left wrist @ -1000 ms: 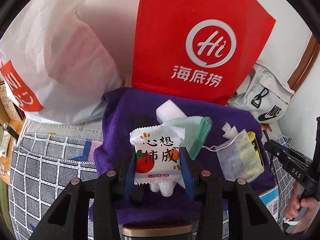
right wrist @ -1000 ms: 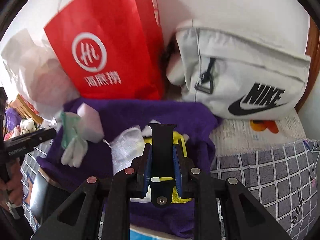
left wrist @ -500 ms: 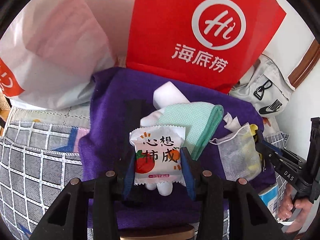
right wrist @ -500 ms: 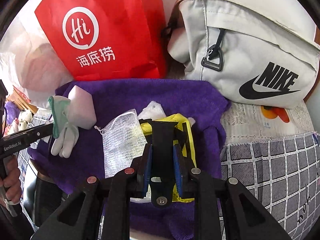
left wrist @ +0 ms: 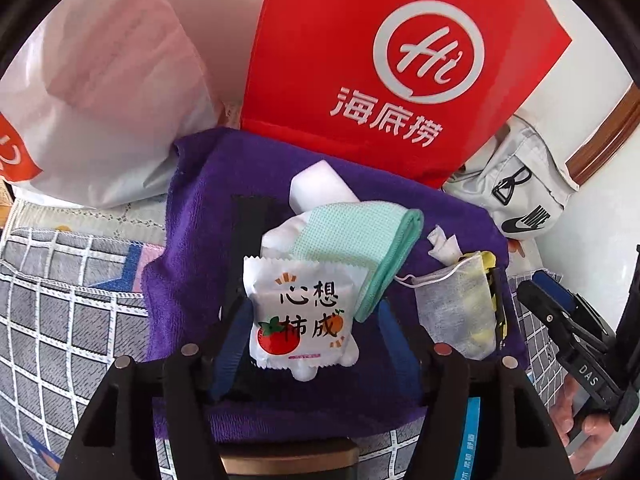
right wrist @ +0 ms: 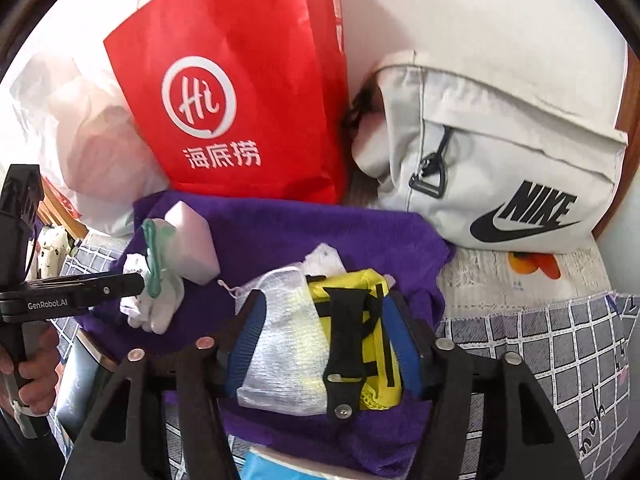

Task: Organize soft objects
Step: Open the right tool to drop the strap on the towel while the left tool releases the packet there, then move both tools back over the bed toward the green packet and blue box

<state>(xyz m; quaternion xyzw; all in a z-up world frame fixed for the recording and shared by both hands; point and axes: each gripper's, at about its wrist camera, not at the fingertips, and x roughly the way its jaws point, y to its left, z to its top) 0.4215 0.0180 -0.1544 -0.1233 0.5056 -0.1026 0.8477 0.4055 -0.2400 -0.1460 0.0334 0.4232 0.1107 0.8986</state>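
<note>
A purple towel (left wrist: pixel 208 216) (right wrist: pixel 288 232) lies on the checked bedding. My left gripper (left wrist: pixel 308 320) is open; the white snack packet (left wrist: pixel 300 320) rests between its fingers on the green cloth (left wrist: pixel 356 236) and white glove. A white sponge block (left wrist: pixel 320 188) (right wrist: pixel 192 240) lies behind. My right gripper (right wrist: pixel 328 320) is open above the towel; the black strap (right wrist: pixel 344 336) lies between its fingers on the yellow item (right wrist: pixel 380 360), beside the white mesh bag (right wrist: pixel 280 340) (left wrist: pixel 456 312).
A red paper bag (left wrist: pixel 400 60) (right wrist: pixel 240 100) stands behind the towel. A white plastic bag (left wrist: pixel 100 100) is at the left, a grey Nike bag (right wrist: pixel 500 160) at the right. Checked bedding (left wrist: pixel 60 320) surrounds the towel.
Both grippers have opened. The left let go of the snack packet onto the cloth pile; the right let go of the black strap onto the yellow item. Both drew back slightly.
</note>
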